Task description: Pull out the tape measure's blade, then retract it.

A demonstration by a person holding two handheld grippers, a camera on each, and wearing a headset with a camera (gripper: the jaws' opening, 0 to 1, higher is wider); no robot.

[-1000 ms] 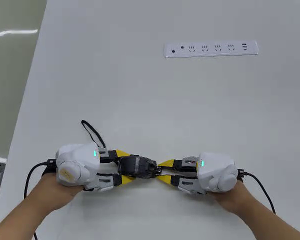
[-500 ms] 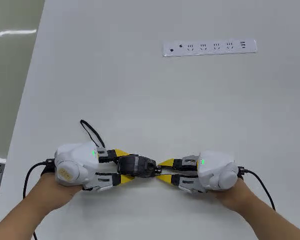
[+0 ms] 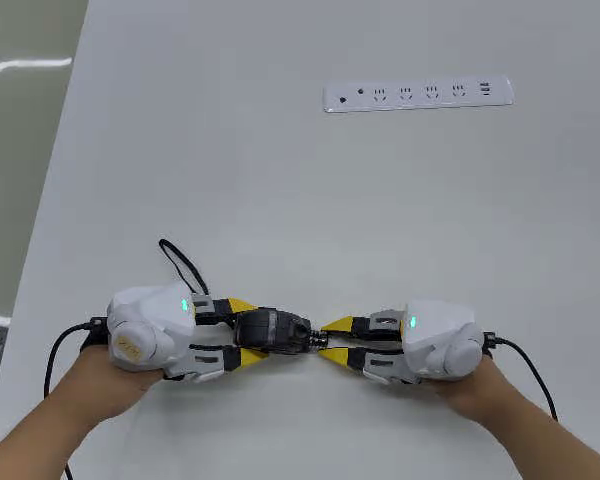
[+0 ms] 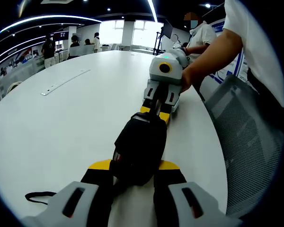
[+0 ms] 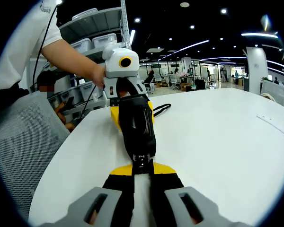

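A black tape measure [image 3: 272, 330] lies low over the white table [image 3: 280, 180], near its front edge. My left gripper [image 3: 254, 331] is shut on its body from the left, with the yellow fingertips either side of the case [image 4: 139, 144]. My right gripper [image 3: 326, 342] faces it from the right and is shut on the blade's end hook [image 5: 142, 161] at the case's mouth. Hardly any blade shows between case and hook. In the right gripper view the tape measure [image 5: 137, 118] stretches away toward the left gripper [image 5: 123, 66]. The left gripper view has the right gripper [image 4: 164, 78] beyond the case.
A white power strip [image 3: 418, 95] lies at the far right of the table. The tape measure's black wrist strap [image 3: 182, 262] loops behind my left gripper. The table's left edge [image 3: 50, 200] drops to the floor. A mesh chair [image 4: 246, 137] stands close by.
My right gripper has shifted slightly to the right, still pinching the hook. The left gripper and the case have stayed about where they were.
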